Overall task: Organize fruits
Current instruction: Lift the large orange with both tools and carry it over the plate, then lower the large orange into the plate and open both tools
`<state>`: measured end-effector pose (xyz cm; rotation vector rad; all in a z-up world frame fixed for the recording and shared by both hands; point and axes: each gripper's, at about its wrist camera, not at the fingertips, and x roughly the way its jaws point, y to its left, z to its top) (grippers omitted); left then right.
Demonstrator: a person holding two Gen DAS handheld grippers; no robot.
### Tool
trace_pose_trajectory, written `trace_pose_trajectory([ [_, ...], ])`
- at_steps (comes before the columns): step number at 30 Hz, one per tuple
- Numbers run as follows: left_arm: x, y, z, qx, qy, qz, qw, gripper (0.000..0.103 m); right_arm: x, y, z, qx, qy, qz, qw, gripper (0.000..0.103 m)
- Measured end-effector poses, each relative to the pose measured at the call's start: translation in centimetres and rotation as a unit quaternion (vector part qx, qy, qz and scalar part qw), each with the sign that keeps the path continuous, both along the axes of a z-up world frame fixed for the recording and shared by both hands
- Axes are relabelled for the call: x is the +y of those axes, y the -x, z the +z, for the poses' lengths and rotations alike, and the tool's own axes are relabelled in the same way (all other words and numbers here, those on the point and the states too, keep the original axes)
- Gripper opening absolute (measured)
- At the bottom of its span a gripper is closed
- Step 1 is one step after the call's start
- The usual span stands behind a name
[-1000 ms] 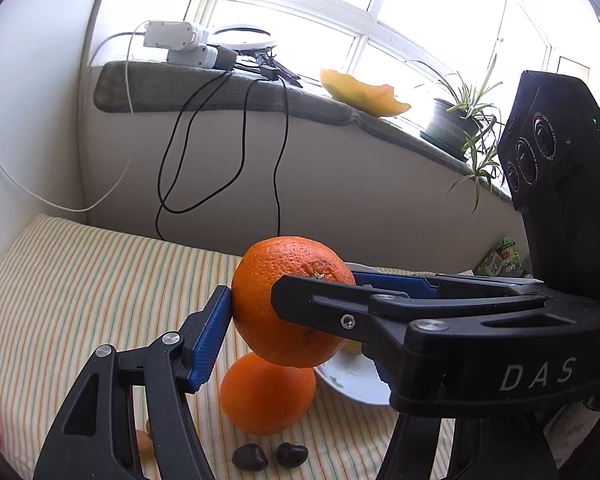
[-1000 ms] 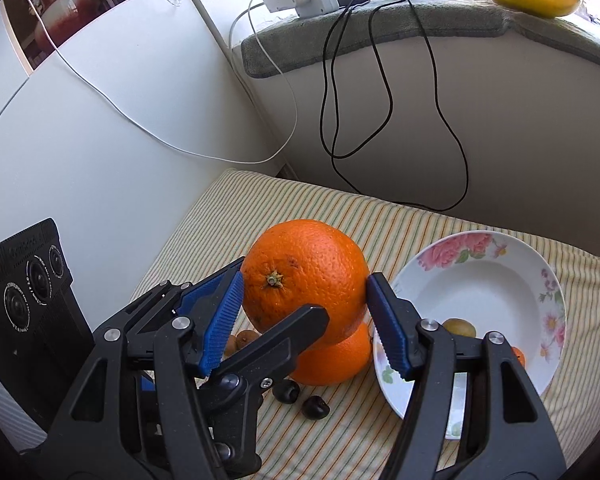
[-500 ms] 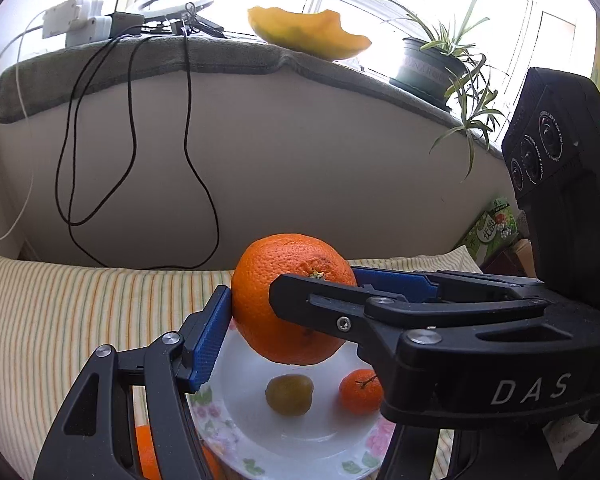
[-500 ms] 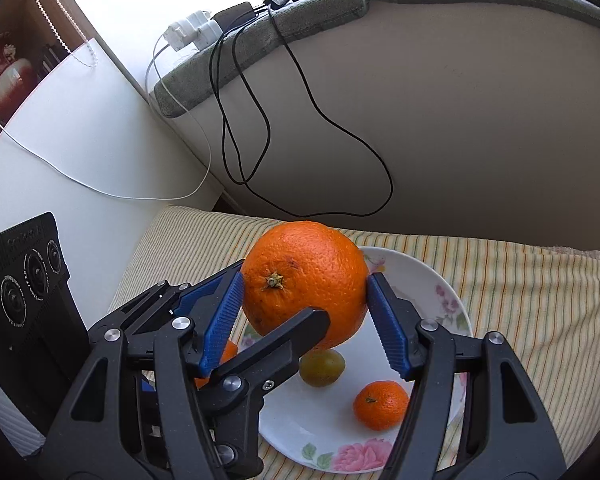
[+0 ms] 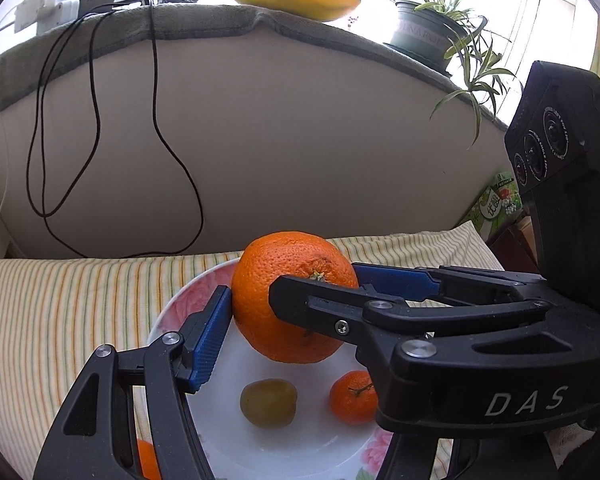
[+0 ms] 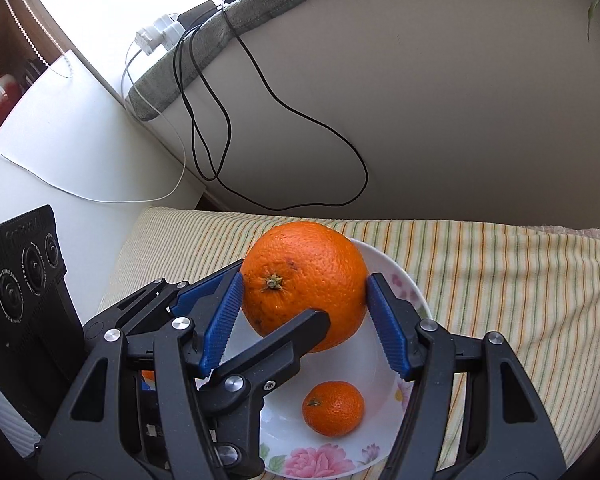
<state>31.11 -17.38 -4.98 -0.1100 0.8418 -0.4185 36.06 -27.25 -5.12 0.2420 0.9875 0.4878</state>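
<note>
Right wrist view: big orange (image 6: 306,280) clamped by both grippers above the plate (image 6: 414,300).
Right gripper (image 6: 304,304) and left gripper (image 5: 292,304) pinch its sides; below, a mandarin (image 6: 333,408) and a greenish fruit (image 5: 268,402) lie on the plate, on the striped cloth (image 6: 500,280).

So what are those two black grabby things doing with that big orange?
A person is sorting fruit with two hand-held tools. The left gripper and the right gripper both squeeze the same big orange, holding it up over the flowered plate. A small mandarin and a greenish fruit already lie on the plate. The orange hasn't been set down yet.
</note>
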Motion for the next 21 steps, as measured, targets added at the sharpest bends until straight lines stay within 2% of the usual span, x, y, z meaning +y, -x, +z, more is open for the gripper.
trace_pose_trajectory([
  [9,-0.4,-0.2,-0.5,0.015,-0.008,-0.002,0.9999,0.064,0.5,-0.3,-0.6,0.011,0.005,-0.005,1.0,0.066],
  [15,-0.7,-0.5,-0.7,0.032,-0.008,0.002,0.9995,0.065,0.9,0.0,-0.3,-0.002,0.02,-0.004,1.0,0.069],
  [17,-0.7,-0.3,-0.4,0.027,-0.012,0.007,0.9996,0.069,1.2,0.2,0.3,-0.014,0.023,-0.001,1.0,0.074],
  [19,-0.5,0.1,-0.1,0.023,-0.015,0.006,0.9996,0.069,1.4,0.5,0.8,-0.024,0.037,-0.003,0.999,0.08],
  [21,-0.4,0.5,0.3,0.018,-0.022,0.007,0.9996,0.069,1.3,0.8,1.2,-0.031,0.043,-0.008,0.999,0.083],
])
